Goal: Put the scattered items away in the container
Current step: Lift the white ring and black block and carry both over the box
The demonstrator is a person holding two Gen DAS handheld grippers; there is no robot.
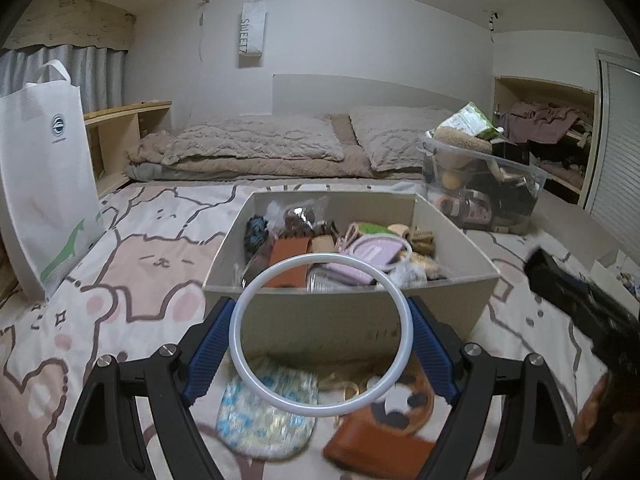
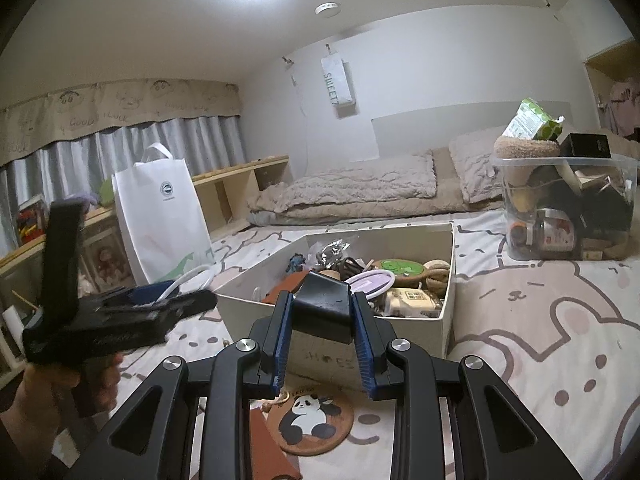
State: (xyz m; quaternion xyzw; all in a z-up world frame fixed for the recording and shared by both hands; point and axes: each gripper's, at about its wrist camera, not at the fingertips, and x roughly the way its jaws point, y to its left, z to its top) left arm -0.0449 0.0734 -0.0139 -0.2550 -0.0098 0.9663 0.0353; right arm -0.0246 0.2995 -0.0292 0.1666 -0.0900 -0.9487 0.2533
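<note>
On the cartoon-printed bedspread (image 1: 132, 256), going from its left side across, a white fabric tote bag (image 1: 44, 184) stands upright near the left edge. Next comes the left gripper (image 1: 320, 344), its blue pads spread wide and pressing the two sides of a thin white plastic ring (image 1: 320, 335), held up in front of the near wall of the open beige cardboard box (image 1: 352, 316). That box sits about mid-bedspread and already holds a good heap: a brown leather piece, a lilac round lid, a green disc, rope and packets, so much of the tidying looks done. The right gripper (image 2: 322, 320) is clamped narrowly on a small black wedge-shaped block (image 2: 324, 304), also raised just short of the box's near wall. Both held things seem ready to go in. Still loose on the bedspread before the box are a blue-and-silver patterned pouch (image 1: 268, 412), blurred here so its make is uncertain, a round brown panda coaster (image 2: 310, 420) and a brown leather wallet (image 1: 372, 436). A crammed clear plastic tub (image 1: 484, 192) stands toward the right edge.
</note>
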